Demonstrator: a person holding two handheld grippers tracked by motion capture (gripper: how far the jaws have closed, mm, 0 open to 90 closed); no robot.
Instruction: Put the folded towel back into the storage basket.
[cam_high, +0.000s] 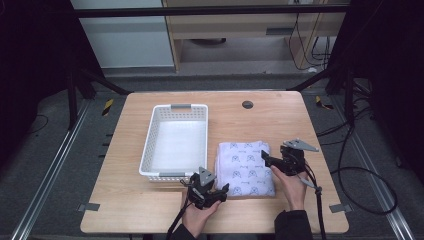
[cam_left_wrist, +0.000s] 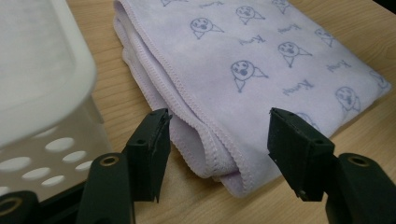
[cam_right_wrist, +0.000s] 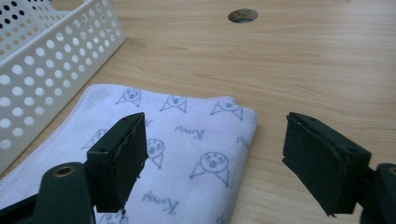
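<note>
A folded pale-lilac towel (cam_high: 245, 167) printed with small faces lies flat on the wooden table (cam_high: 280, 120), just right of a white perforated basket (cam_high: 149, 145). My left gripper (cam_high: 212, 189) is at the towel's near left corner. In the left gripper view the towel's folded corner (cam_left_wrist: 224, 158) lies between the open jaws of that gripper (cam_left_wrist: 219, 128), with the pads clear of the cloth. My right gripper (cam_high: 270, 160) hovers at the towel's right edge. In the right gripper view that gripper (cam_right_wrist: 215, 140) stands open above the towel's corner (cam_right_wrist: 187, 135).
The basket (cam_right_wrist: 46, 70) holds nothing and its wall (cam_left_wrist: 42, 84) stands close to my left jaw. A round cable hole (cam_high: 247, 104) sits at the table's back. Bare wood (cam_right_wrist: 303, 70) lies right of the towel. Cables trail over the floor (cam_high: 370, 175) at the right.
</note>
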